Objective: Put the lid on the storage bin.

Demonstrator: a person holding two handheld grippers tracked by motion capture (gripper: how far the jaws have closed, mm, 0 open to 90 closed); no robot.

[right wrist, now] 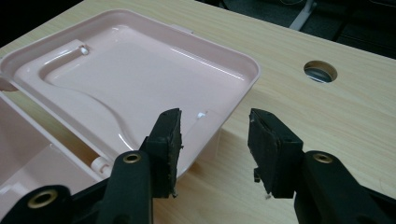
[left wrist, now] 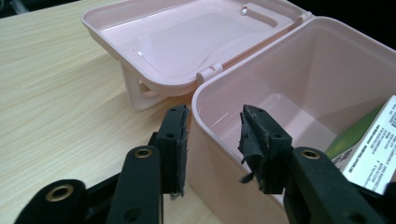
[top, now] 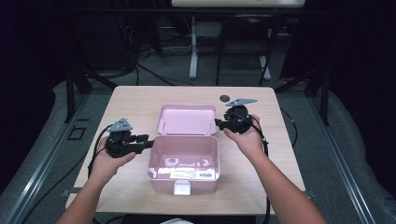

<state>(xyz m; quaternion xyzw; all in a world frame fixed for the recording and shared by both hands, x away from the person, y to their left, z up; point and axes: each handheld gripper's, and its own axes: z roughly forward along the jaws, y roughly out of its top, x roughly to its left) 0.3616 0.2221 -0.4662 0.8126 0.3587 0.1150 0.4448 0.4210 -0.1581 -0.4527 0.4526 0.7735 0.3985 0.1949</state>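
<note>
While the pink box (top: 184, 161) sits open at the middle of the wooden table (top: 135, 100), a gripper flanks it at either side. At about nine o'clock from the box in the high view, the left gripper (top: 148, 142) is held in the person's left hand (top: 109, 158), its jaws pointing toward three o'clock and reaching the box's left wall near the rear corner. In the left gripper view the left gripper (left wrist: 215, 140) is released, its jaws spread apart with the rim of the box (left wrist: 210, 88) standing between them, one jaw outside the wall and the other over the inside; whether the pads touch the plastic cannot be told. A white-and-green carton (left wrist: 373, 144) lies inside the box at the three o'clock edge of that view, and its dark print is too small to read. From above, a white label (top: 191, 173) shows on the box floor toward six o'clock, its writing also illegible. The lid (top: 187, 119) is thrown back flat at twelve o'clock from the box, hinged along the rear edge. At two o'clock from the box, the right hand (top: 250, 137) holds the right gripper (top: 217, 123), jaws aimed toward nine o'clock at the lid's right edge. In the right gripper view the right gripper (right wrist: 215, 149) is likewise released, jaws wide, with the lid's corner (right wrist: 243, 79) just beyond them and bare table between the pads. A round hole (right wrist: 320, 71) in the tabletop lies at one o'clock.
</note>
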